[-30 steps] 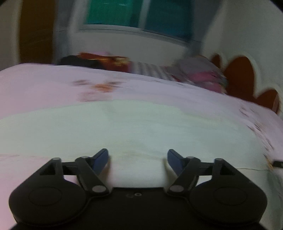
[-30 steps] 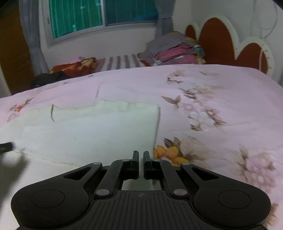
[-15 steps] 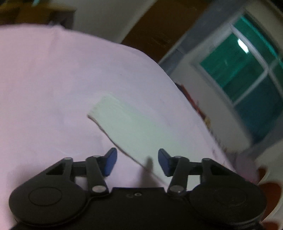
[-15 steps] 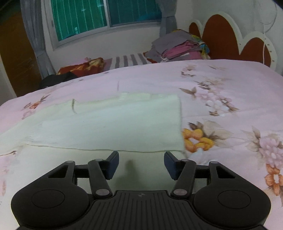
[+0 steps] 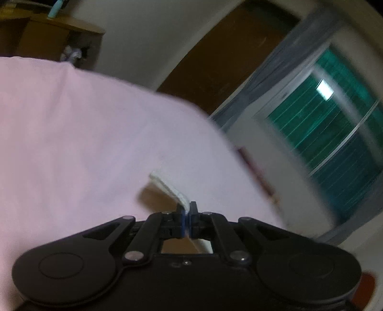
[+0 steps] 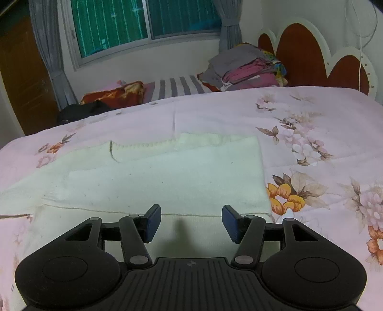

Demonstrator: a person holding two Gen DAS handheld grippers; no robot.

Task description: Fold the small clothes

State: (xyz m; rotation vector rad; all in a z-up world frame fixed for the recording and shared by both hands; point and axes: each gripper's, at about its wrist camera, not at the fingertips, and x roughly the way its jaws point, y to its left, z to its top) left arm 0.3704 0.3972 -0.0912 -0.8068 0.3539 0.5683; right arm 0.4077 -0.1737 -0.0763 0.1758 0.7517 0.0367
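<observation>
- Two grippers are in view over a pink floral bedspread (image 6: 311, 114); a cream garment (image 6: 182, 177) lies flat on it, partly folded, with layered edges.
- Garment's right edge runs straight, just beside an orange flower print; its near edge passes below the right gripper (image 6: 190, 222). Its left part runs out of frame.
- Bare bedspread lies right of and beyond the garment, giving open room on those sides.
- Far side of the bed: a folded clothes pile (image 6: 246, 68) by the headboard (image 6: 311, 55), a striped cloth (image 6: 179, 87), a red patterned cushion (image 6: 115, 95) and a dark item (image 6: 79, 111). All sit well apart from the garment.
- Window (image 6: 143, 21) with grey curtains behind; brown door (image 6: 21, 79) at left.
- Right gripper: jaws about half apart, nothing between them, pointing down over the garment's near part.
- Left gripper (image 5: 186, 216): view rolled and blurred; jaws have just been closing and are now pinched together on a narrow cream strip (image 5: 170, 187), a garment edge lifted off the bedspread.
</observation>
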